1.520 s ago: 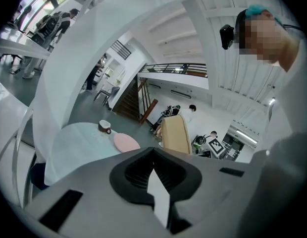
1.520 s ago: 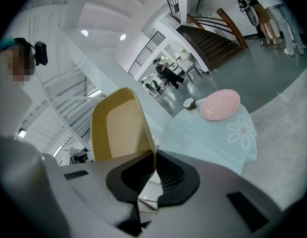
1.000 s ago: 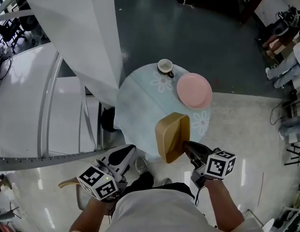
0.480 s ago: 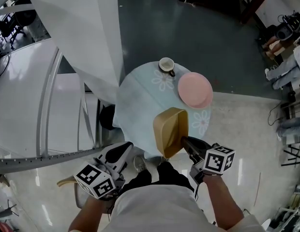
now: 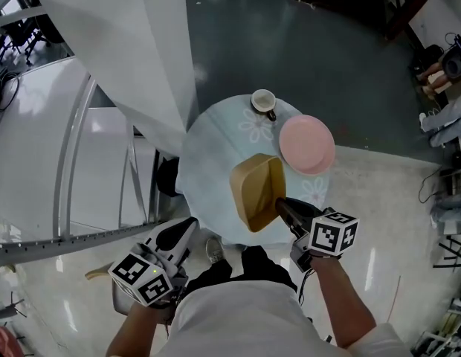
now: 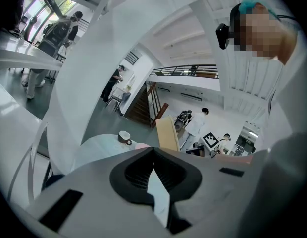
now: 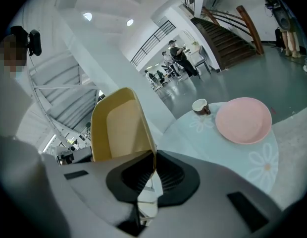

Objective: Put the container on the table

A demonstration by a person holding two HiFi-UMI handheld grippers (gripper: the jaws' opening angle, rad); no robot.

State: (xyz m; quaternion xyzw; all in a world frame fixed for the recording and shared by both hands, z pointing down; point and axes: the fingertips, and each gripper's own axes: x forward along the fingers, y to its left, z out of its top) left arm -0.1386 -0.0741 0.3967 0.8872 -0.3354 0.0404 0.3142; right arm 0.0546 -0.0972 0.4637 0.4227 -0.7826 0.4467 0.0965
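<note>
Two grippers in view. Right gripper (image 5: 281,205) has its jaws clamped on one side wall of the tan container (image 5: 256,192), which is held tipped on edge over the near side of the round table (image 5: 208,162); contact with the tabletop cannot be confirmed. Left gripper (image 5: 178,236) sits off the table's near-left edge, jaws together, holding nothing. Pink plate (image 5: 307,144) and cup (image 5: 263,101) occupy the table's far side.

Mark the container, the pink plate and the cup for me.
container (image 5: 253,190), head view, its inner wall.
pink plate (image 5: 307,145), head view, its middle.
cup (image 5: 263,100), head view, its bowl.
</note>
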